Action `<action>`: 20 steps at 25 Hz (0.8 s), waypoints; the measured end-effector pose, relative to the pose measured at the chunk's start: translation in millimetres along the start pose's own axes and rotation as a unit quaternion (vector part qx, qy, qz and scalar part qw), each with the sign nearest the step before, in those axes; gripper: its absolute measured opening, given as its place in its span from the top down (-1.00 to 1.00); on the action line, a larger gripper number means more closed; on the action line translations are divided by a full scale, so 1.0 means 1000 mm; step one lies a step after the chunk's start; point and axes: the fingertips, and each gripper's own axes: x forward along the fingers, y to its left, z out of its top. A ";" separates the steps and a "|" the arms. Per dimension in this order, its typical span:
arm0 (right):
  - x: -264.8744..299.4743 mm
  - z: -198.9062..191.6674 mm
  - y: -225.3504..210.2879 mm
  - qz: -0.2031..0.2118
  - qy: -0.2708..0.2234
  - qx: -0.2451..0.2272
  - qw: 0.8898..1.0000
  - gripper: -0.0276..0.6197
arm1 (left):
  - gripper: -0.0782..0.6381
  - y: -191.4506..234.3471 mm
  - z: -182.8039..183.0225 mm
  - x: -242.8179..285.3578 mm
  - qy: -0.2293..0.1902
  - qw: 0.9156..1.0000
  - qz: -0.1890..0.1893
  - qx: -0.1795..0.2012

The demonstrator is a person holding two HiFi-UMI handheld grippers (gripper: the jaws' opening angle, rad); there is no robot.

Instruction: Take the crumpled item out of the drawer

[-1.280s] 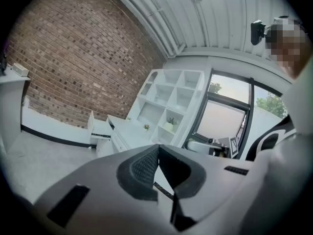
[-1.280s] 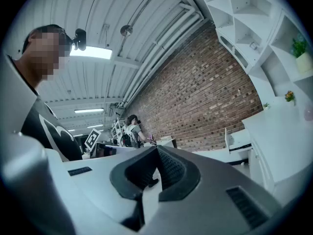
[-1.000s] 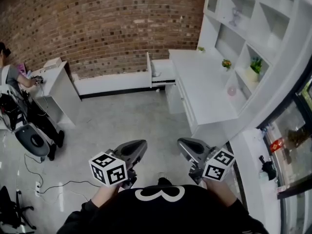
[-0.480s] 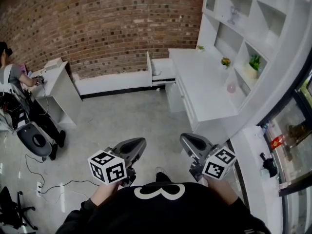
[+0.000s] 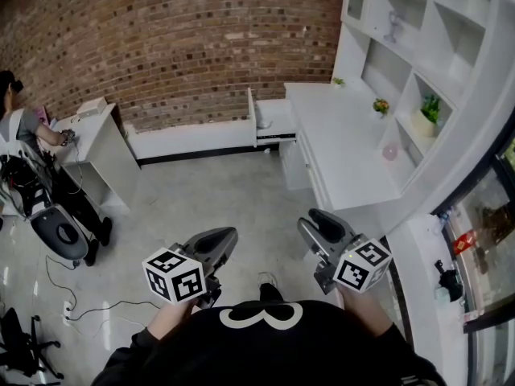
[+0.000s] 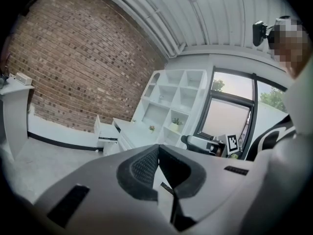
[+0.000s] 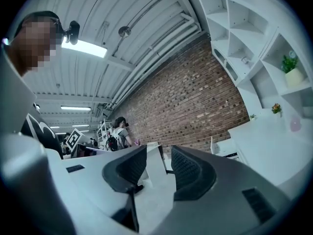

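both tools ride level, well apart from the open drawer (image 5: pixel 272 121) at the table (image 5: pixel 342 147) end; approach stage, likely. left tool (image 5: pixel 224 238) pinched shut, empty. right tool (image 5: pixel 316 220) narrow, jaws just been opening, empty. crumpled item unseen, presumably in the drawer.

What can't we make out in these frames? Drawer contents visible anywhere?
- Inside of the open white drawer: head view, too far and too small; no crumpled item can be made out.
- Same drawer in both gripper views: tiny, and its own walls hide the inside.
- Small pink object on the white desk: head view, too small to identify.
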 end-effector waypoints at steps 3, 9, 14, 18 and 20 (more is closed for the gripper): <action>0.021 0.003 -0.020 -0.002 0.004 0.003 1.000 0.43 | 0.77 0.023 0.008 0.013 0.001 1.000 0.009 -0.007; 0.073 0.006 -0.073 -0.005 0.018 0.014 1.000 0.23 | 0.77 0.075 0.027 0.051 0.004 0.999 0.028 -0.022; 0.122 0.014 -0.125 0.000 0.028 0.018 0.999 0.13 | 0.77 0.123 0.046 0.096 0.010 0.999 0.041 -0.032; 0.160 0.020 -0.165 0.011 0.037 0.016 0.999 -0.03 | 0.78 0.163 0.059 0.139 0.019 0.998 0.048 -0.044; 0.177 0.022 -0.185 0.012 0.042 0.015 0.999 -0.11 | 0.77 0.183 0.063 0.159 0.027 0.997 0.054 -0.049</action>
